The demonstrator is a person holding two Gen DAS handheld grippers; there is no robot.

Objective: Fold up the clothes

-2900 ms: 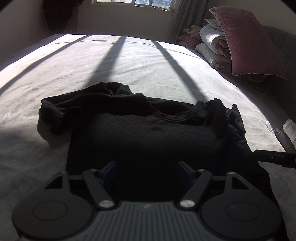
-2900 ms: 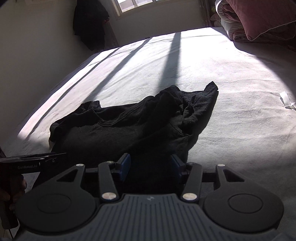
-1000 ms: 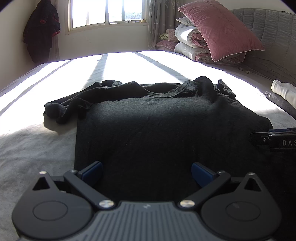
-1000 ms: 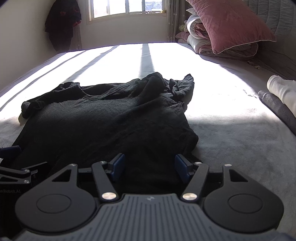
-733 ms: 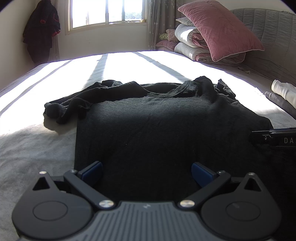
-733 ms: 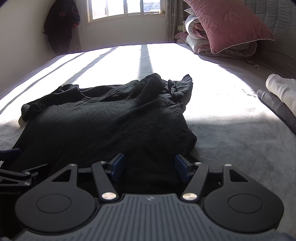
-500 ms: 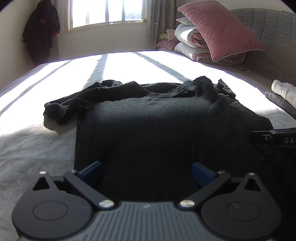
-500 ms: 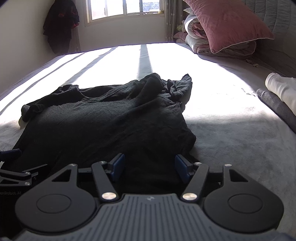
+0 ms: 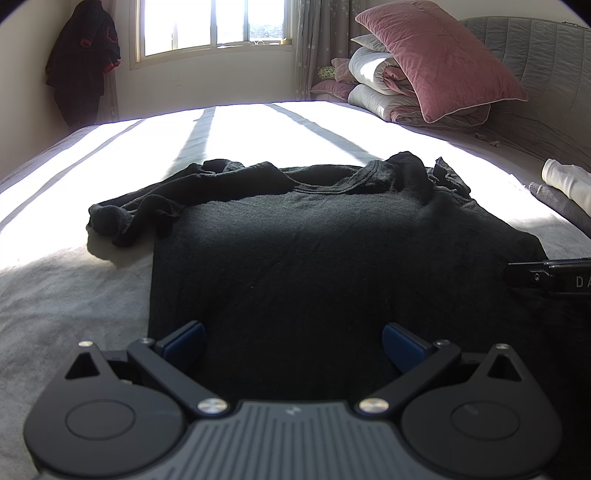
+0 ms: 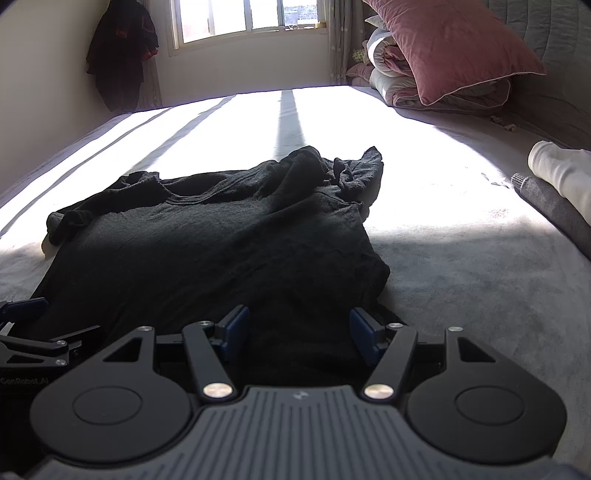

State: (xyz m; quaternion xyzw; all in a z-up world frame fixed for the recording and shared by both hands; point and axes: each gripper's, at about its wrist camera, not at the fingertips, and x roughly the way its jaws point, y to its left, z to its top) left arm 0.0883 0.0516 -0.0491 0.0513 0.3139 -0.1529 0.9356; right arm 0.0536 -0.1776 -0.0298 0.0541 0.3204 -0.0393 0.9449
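A sunlit bedroom: window light falls in broad bars across a pale grey bed (image 9: 258,125), with a pink pillow (image 9: 436,55) leaning on rolled quilts at the headboard end and a dark coat (image 9: 83,59) hanging on the wall beside the window (image 9: 214,26). On the bed we see a black long-sleeved shirt (image 9: 332,251) spread front-up, its hem at the near edge and its neckline (image 9: 340,186) at the far end, so its long axis runs straight away from us toward the window. One sleeve (image 9: 147,206) lies bunched out to the left of the body; the other sleeve (image 10: 351,170) is crumpled in a heap at the right shoulder.

We hold the left gripper (image 9: 293,341) low over the hem near the shirt's left edge, its blue pads (image 9: 184,339) spread wide with only flat cloth showing between them and nothing clasped. The right gripper (image 10: 297,332) sits over the hem near the right edge, its jaws standing apart at a middling spread, and it grips nothing either; whether either tool's pads touch the fabric we cannot tell. Each tool shows at the margin of the other's view, so the two stand side by side across the shirt's width.

In our judgement the shirt is laid out but no fold is yet made. The left sleeve lies ahead and outward of the left gripper, the right sleeve ahead of the right, so each hand is the nearer for its own side.
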